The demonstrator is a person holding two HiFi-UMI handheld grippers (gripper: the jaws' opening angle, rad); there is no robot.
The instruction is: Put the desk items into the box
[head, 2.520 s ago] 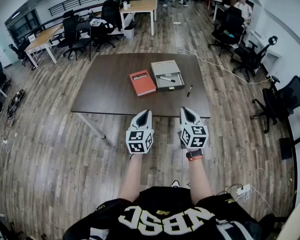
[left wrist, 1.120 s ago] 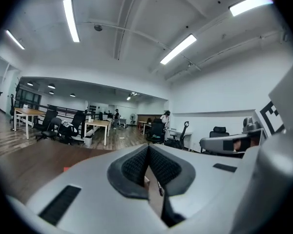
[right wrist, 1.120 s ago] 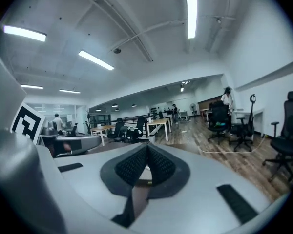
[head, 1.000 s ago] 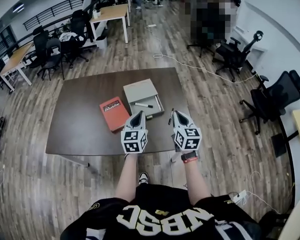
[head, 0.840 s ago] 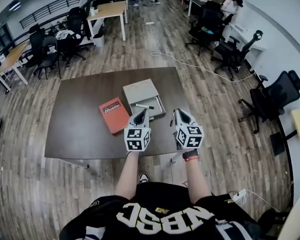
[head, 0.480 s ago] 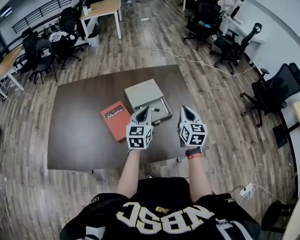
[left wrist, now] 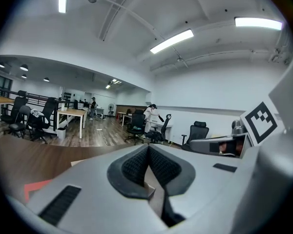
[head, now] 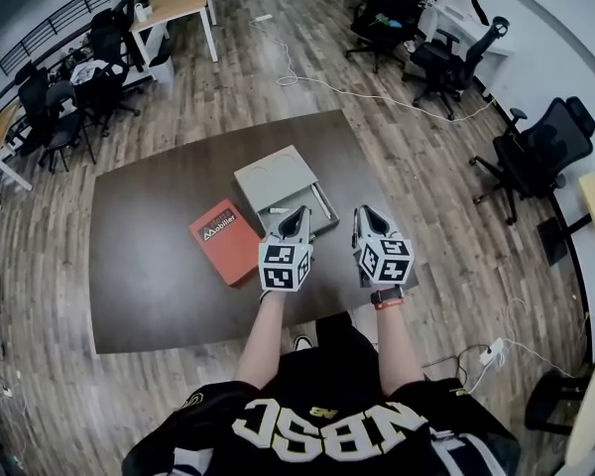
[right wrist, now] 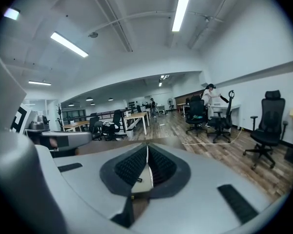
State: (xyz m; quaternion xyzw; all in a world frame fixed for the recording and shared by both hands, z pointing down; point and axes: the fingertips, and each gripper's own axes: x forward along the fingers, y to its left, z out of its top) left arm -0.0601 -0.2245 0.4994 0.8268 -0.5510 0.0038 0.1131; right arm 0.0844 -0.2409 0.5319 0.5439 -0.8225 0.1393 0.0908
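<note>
Grey box [head: 273, 177] nearer (red book [head: 222, 241] too)

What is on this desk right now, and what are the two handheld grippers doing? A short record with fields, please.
table: dark brown, in an open office
red book: lies flat, left of the box
grey box: open, marker inside
left gripper: over the box's near edge, jaws together, empty
right gripper: right of the box, jaws barely starting to open, empty
</note>
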